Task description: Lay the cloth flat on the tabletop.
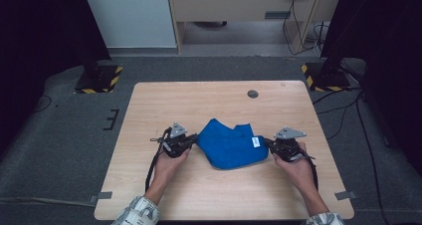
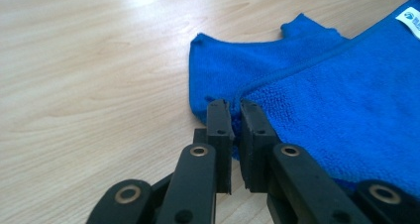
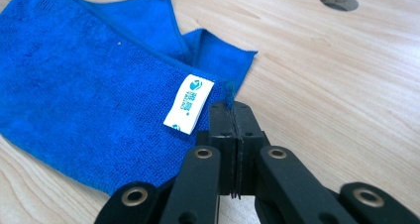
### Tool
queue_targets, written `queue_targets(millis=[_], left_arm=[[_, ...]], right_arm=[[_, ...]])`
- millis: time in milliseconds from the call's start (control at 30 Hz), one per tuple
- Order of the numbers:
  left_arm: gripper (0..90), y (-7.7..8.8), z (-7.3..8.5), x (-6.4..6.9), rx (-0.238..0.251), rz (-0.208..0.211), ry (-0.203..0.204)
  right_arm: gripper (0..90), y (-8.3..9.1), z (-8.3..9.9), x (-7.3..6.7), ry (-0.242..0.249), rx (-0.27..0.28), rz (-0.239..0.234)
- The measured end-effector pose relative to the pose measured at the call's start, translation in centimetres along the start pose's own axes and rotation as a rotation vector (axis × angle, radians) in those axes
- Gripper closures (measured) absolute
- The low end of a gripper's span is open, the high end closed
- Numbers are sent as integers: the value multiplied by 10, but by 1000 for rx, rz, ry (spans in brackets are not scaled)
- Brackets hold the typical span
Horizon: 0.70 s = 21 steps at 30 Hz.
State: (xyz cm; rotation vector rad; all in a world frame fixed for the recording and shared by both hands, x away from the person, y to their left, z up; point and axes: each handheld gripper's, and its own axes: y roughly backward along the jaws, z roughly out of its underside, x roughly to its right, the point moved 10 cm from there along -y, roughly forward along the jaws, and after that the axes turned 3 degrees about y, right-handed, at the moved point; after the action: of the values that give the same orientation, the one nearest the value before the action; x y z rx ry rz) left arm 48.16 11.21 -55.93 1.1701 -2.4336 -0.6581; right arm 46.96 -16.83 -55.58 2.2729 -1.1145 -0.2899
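Gripping: blue cloth point(image 1: 230, 146) is pinched at opposite corners.
Left gripper point(image 2: 233, 116): clamped on the hem.
Right gripper point(image 3: 233, 116): clamped; corner mostly hidden.
Label point(image 3: 189, 103): print unreadable.

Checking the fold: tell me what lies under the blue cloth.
The blue cloth lies on the wooden table, with folded lower layers peeking out at its far edge. Anything beneath its middle is covered.

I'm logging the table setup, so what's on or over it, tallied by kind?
Blue cloth: 1
White label on the cloth: 1
Tongs: 2, left tongs and right tongs, each gripping a cloth corner
Total: 4
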Motion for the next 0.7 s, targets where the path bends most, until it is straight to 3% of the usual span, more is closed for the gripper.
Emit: queue_targets(millis=[700], left_arm=[[850, 8, -5, 8, 12, 8, -1]], right_arm=[[897, 5, -7, -2, -4, 38, -1]])
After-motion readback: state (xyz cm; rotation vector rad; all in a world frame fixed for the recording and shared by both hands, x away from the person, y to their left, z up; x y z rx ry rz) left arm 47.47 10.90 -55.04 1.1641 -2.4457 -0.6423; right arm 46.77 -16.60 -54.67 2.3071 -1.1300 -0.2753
